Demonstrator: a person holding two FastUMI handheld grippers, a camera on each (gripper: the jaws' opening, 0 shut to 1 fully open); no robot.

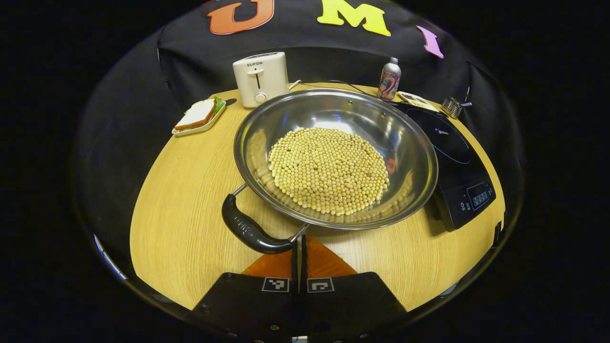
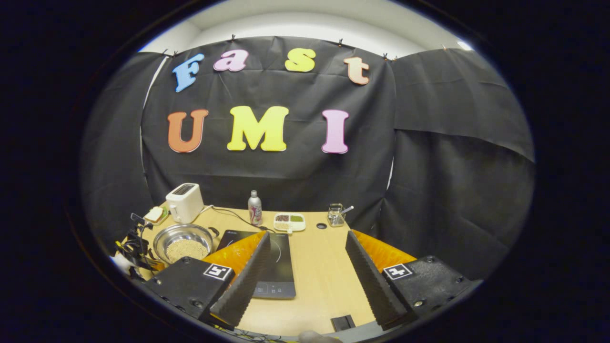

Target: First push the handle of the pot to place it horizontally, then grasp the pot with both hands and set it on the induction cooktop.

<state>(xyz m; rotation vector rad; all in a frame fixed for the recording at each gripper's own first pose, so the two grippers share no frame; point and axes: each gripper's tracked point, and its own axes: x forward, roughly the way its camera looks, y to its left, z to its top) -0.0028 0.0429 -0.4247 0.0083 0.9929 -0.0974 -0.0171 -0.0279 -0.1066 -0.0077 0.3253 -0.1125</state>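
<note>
While the pot [image 1: 335, 159] sat on the table [image 1: 186, 228] just left of the one induction cooktop [image 1: 455, 162], the left gripper [image 1: 299, 247] was closed, tips against its one visible handle [image 1: 248, 228], probably not gripping. Right gripper [image 2: 307, 257] gaped wide, empty. One toaster [image 1: 261, 78], one can [image 1: 389, 79].

Toaster [image 1: 260, 78] beside a sandwich tray [image 1: 198, 116] (bread on top); a can [image 1: 389, 79] stands well apart.
</note>
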